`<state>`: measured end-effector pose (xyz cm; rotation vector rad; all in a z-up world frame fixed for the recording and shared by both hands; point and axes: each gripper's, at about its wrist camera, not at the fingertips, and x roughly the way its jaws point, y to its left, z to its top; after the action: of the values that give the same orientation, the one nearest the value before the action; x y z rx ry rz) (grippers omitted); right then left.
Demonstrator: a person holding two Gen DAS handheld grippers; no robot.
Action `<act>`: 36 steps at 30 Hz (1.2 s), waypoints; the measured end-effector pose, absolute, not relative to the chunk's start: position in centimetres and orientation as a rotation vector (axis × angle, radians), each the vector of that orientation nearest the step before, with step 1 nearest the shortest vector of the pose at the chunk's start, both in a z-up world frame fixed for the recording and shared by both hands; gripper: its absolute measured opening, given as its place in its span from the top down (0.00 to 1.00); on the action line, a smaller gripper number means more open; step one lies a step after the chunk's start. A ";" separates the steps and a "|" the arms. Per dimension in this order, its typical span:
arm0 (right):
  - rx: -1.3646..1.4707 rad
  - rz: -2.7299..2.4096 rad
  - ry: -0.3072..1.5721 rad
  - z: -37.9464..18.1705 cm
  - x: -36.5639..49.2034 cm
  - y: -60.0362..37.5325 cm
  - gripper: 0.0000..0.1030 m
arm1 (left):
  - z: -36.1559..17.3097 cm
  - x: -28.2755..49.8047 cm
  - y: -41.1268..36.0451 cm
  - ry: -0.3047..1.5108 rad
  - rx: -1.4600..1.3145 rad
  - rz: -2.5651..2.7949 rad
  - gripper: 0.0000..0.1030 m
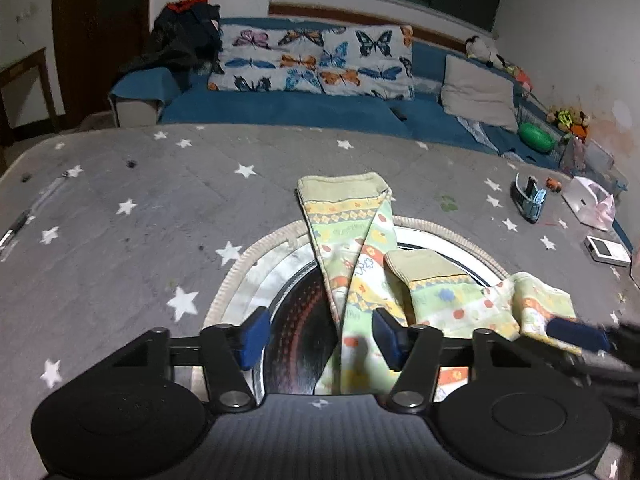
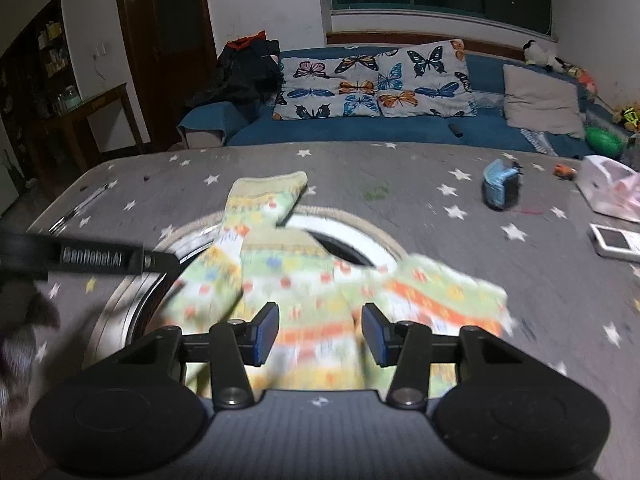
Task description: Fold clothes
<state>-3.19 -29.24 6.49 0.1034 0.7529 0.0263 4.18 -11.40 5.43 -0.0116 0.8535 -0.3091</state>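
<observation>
A small pair of patterned trousers in green, yellow and orange lies across a round mat on the grey star-print table cover. One leg runs away from me to its cuff; the other bends right. My left gripper hovers over the near end, open, with the long leg between its blue pads and touching neither. In the right wrist view the trousers are blurred. My right gripper stands open above the cloth, its pads apart. One right finger shows beside the cloth's right end. The left gripper's arm crosses at left.
A blue tape-like object, a white device and a white-and-pink bag sit on the table's right side. A pen lies at the left edge. Behind the table is a blue sofa with butterfly cushions.
</observation>
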 end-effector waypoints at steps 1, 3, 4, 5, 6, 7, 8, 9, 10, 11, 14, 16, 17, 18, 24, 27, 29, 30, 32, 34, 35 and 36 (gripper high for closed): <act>0.107 0.035 0.758 6.2 -2.3 -29.3 0.55 | 5.2 4.6 -11.4 0.859 -0.009 -0.319 0.50; 0.116 0.053 0.769 5.7 -0.5 -29.4 0.54 | 4.9 5.2 -11.3 0.868 -0.009 -0.334 0.53; 0.122 0.060 0.773 5.4 0.2 -29.5 0.54 | 4.8 5.4 -11.2 0.870 -0.013 -0.338 0.53; 0.128 0.067 0.778 5.1 1.0 -29.5 0.54 | 4.8 5.7 -11.0 0.873 -0.017 -0.343 0.53; 0.132 0.072 0.785 4.7 1.6 -29.5 0.54 | 4.7 6.0 -10.9 0.876 -0.021 -0.348 0.53; 0.134 0.073 0.796 4.3 2.1 -29.5 0.54 | 4.7 6.0 -10.8 0.875 -0.024 -0.353 0.53; 0.135 0.075 0.806 3.9 2.6 -29.4 0.54 | 4.7 6.0 -10.8 0.873 -0.027 -0.359 0.53; 0.136 0.077 0.813 3.6 2.9 -29.3 0.54 | 4.7 6.1 -10.7 0.872 -0.029 -0.364 0.53; 0.130 0.078 0.816 3.3 3.1 -29.2 0.53 | 4.8 6.1 -10.6 0.870 -0.032 -0.370 0.53; 0.123 0.077 0.816 3.2 3.1 -29.2 0.53 | 4.7 6.1 -10.7 0.867 -0.031 -0.371 0.51; 0.113 0.072 0.808 3.0 3.1 -29.1 0.58 | 4.6 5.9 -10.9 0.867 -0.017 -0.378 0.51; 0.108 0.063 0.800 3.1 3.0 -29.1 0.80 | 4.4 5.8 -11.1 0.869 -0.007 -0.373 0.51; 0.106 0.057 0.794 3.2 2.8 -29.1 0.87 | 4.4 5.8 -11.2 0.869 -0.002 -0.370 0.51; 0.109 0.055 0.785 3.5 2.6 -29.3 0.96 | 4.3 5.8 -11.2 0.869 0.004 -0.365 0.51; 0.115 0.068 0.746 4.8 1.3 -30.0 0.98 | 4.4 5.6 -12.1 0.863 0.023 -0.384 0.50; 0.123 0.092 0.753 4.9 1.2 -30.1 0.85 | 4.2 5.6 -13.1 0.869 0.050 -0.397 0.50; 0.111 0.088 0.759 4.7 1.3 -29.9 0.73 | 4.0 5.6 -13.8 0.873 0.083 -0.398 0.50; 0.098 0.083 0.762 4.6 1.4 -29.8 0.69 | 3.8 5.6 -14.0 0.874 0.101 -0.391 0.50; 0.064 0.074 0.768 4.1 1.6 -29.4 0.68 | 3.5 5.6 -14.2 0.876 0.116 -0.387 0.52; 0.041 0.071 0.779 3.6 1.9 -29.3 0.69 | 3.2 5.7 -14.0 0.886 0.108 -0.397 0.58; 0.041 0.074 0.789 3.4 1.9 -29.3 0.69 | 3.2 5.7 -14.0 0.889 0.105 -0.405 0.64; 0.040 0.081 0.793 3.3 1.9 -29.2 0.75 | 3.2 5.6 -14.0 0.891 0.105 -0.416 0.67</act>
<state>1.87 -29.22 3.28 0.0399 0.7925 0.0810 5.61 -13.95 3.18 0.1054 0.8905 -0.4159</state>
